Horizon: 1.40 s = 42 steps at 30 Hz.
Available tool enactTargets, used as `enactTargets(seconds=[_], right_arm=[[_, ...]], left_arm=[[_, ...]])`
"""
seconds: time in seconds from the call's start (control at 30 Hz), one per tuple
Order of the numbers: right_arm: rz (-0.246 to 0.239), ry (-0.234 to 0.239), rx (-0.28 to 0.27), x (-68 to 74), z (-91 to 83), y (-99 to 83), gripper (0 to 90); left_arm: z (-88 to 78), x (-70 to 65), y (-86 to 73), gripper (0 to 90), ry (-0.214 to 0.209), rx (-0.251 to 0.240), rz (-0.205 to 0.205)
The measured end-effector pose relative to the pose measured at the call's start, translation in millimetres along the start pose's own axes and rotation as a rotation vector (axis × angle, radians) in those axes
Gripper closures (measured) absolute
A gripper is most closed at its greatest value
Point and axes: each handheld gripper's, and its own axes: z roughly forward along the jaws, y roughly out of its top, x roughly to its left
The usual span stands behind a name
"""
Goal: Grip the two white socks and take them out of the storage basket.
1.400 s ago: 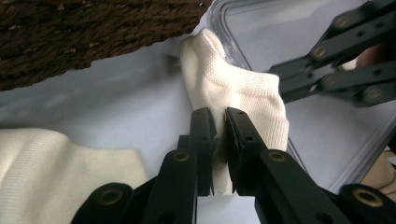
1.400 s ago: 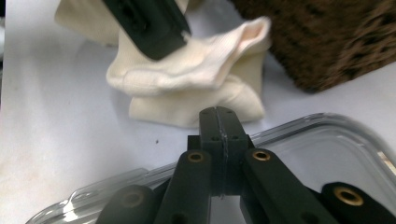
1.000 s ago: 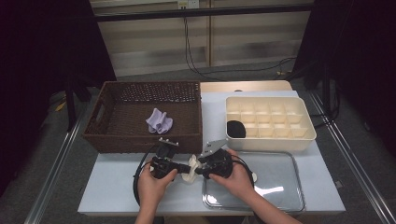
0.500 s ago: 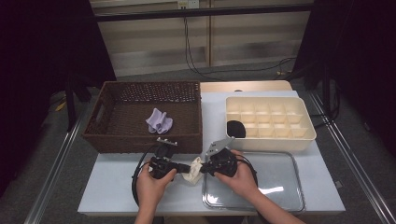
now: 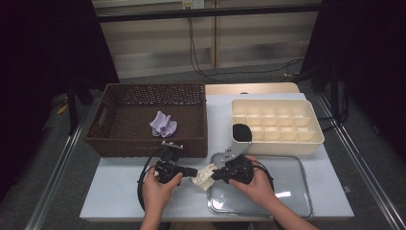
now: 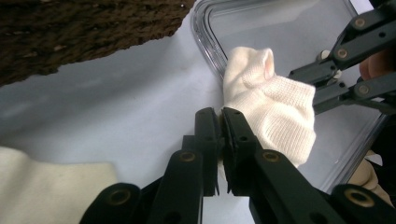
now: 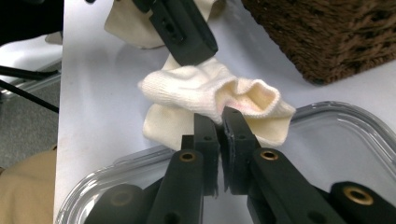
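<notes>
High view: a cream sock [image 5: 204, 175] hangs between two grippers just above the bench [image 5: 119, 191], at the near left corner of a clear tray [image 5: 287, 177]. The left gripper [image 5: 192, 171] and the right gripper [image 5: 216, 175] each have fingers clamped on the sock. A wicker basket [image 5: 191, 143] stands behind.

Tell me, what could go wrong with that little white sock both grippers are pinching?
1. The cream sock is held only by its edges between the left gripper and the right gripper; a hard pull might slip the thin knit out of the shut fingers.
2. It hangs partly over the clear tray's rim, so the sock could catch there.
3. The wicker basket stands close behind, so a gripper swung that way might bump it.
</notes>
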Motion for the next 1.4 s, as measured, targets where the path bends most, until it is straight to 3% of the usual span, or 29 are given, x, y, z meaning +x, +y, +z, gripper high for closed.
enactTargets(seconds=[0.13,0.23,0.33,0.43,0.53,0.67,0.7,0.77,0.83,0.87,0.97,1.07,1.1,1.2,1.27,1.3,1.4], right_arm=[[0.0,-0.01,0.006,-0.8,-2.5,-0.8,85.9],[0.004,-0.033,-0.004,-2.7,-4.8,-3.9,83.4],[0.029,-0.033,-0.019,-6.5,-11.1,-6.9,85.2],[0.016,-0.048,-0.016,-5.8,-15.5,-7.5,84.7],[0.017,-0.058,-0.039,-3.3,-18.7,-4.5,77.3],[0.02,-0.039,-0.044,1.7,-14.2,-0.8,67.7],[0.024,-0.041,-0.029,5.7,-6.1,-1.6,56.4],[0.01,-0.054,-0.015,7.5,2.3,-4.4,56.0],[0.008,-0.081,-0.007,7.1,7.1,-7.0,62.1],[0.007,-0.07,-0.015,5.6,8.0,-7.7,71.2],[0.031,-0.055,-0.029,1.6,8.7,-7.5,84.3],[0.027,-0.063,-0.023,-0.5,6.4,-5.3,86.7],[0.021,-0.06,-0.023,-1.9,4.8,-5.2,87.0],[0.037,-0.06,-0.028,-4.9,0.3,-6.4,87.7],[0.039,-0.058,-0.028,-5.9,-0.9,-6.8,87.7],[0.039,-0.061,-0.031,-8.0,-3.0,-7.6,87.7],[0.049,-0.063,-0.037,-11.9,-6.3,-8.6,87.7]], left_arm=[[1.5,-1.2,-0.4,85.3,0.008,0.01,0.018],[3.6,-1.0,-1.5,85.3,0.05,0.022,0.018],[5.0,1.2,-2.9,84.5,0.025,0.019,-0.001],[5.0,0.7,-2.7,82.4,0.018,0.018,-0.009],[6.0,-0.1,-2.2,80.6,0.022,0.035,0.011],[7.6,-1.5,-2.7,79.6,0.018,0.03,-0.004],[8.1,-1.5,-3.0,79.4,0.01,0.043,0.002],[9.4,-3.4,-3.4,79.3,0.006,0.047,-0.006],[10.7,-4.5,-3.3,79.2,0.008,0.053,0.01],[11.5,-5.7,-3.3,78.7,0.012,0.054,0.012],[11.9,-5.7,-3.0,72.9,0.033,0.059,0.029],[10.1,-5.0,-2.6,63.7,0.047,0.053,0.042],[5.8,-4.2,-2.4,59.6,0.065,0.017,0.042],[-2.5,-3.6,-1.6,50.6,0.088,-0.027,0.047],[-4.7,-3.7,-1.2,47.5,0.098,-0.032,0.053],[-7.2,-4.3,-0.7,43.2,0.123,-0.044,0.062],[-8.0,-6.0,0.2,38.0,0.129,-0.048,0.069]])
